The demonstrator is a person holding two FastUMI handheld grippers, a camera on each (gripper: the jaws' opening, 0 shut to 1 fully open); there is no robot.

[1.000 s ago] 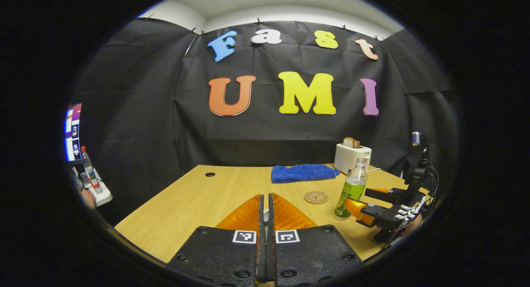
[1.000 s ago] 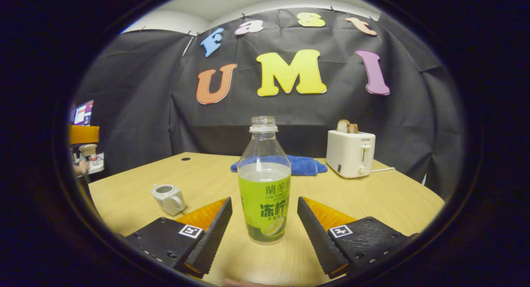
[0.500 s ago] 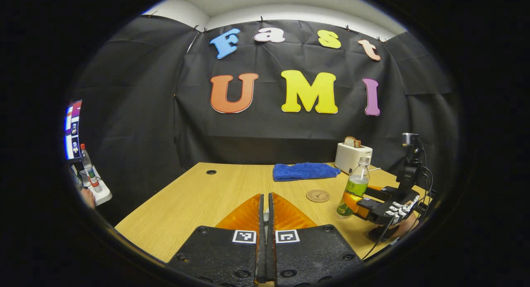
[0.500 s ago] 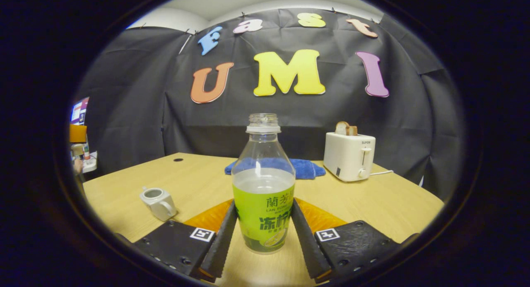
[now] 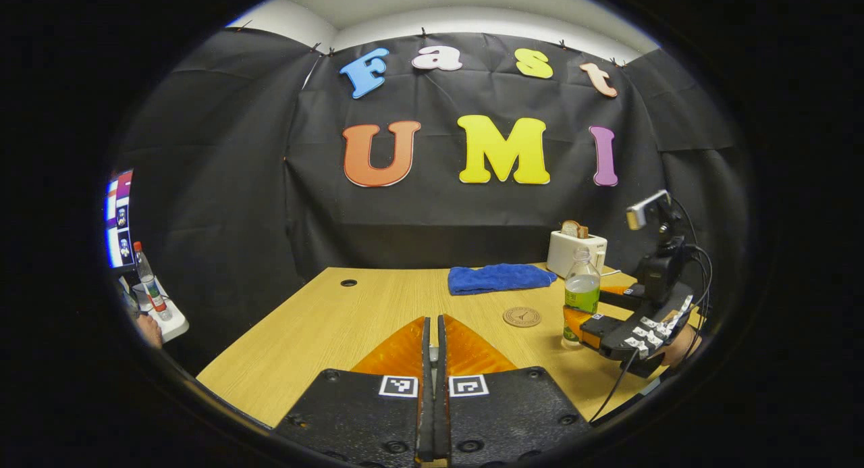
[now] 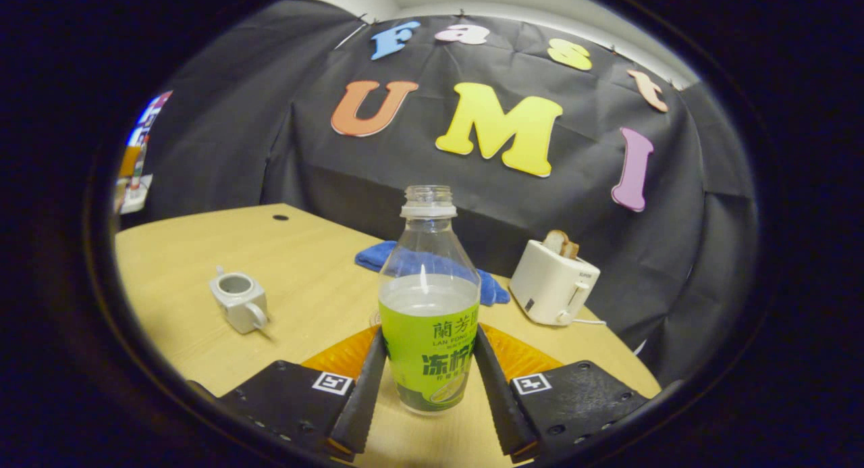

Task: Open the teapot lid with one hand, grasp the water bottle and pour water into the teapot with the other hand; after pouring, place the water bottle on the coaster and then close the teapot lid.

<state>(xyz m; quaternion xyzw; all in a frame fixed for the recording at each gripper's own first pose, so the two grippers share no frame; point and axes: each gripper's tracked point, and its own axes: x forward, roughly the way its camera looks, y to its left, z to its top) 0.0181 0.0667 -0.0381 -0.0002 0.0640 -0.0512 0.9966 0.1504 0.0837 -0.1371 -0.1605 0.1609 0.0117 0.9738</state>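
The right gripper (image 6: 426,380) has its fingers clamped on the labelled lower body of the uncapped water bottle (image 6: 429,319), roughly half full. Thin plastic dents; squeeze lightly. The left gripper (image 5: 435,373) fingers look pressed together. The open teapot (image 6: 236,300) sits far left on the worktop (image 6: 297,265).

We log no wording we can read out | clear plastic water bottle (image 6: 429,299) with a green label: printed characters on the label | left gripper (image 5: 434,319), right gripper (image 6: 430,334): a square coded tag on each finger base | round brown coaster (image 5: 522,317): stamped emblem, too small to read | white toaster (image 6: 550,289): front marking illegible
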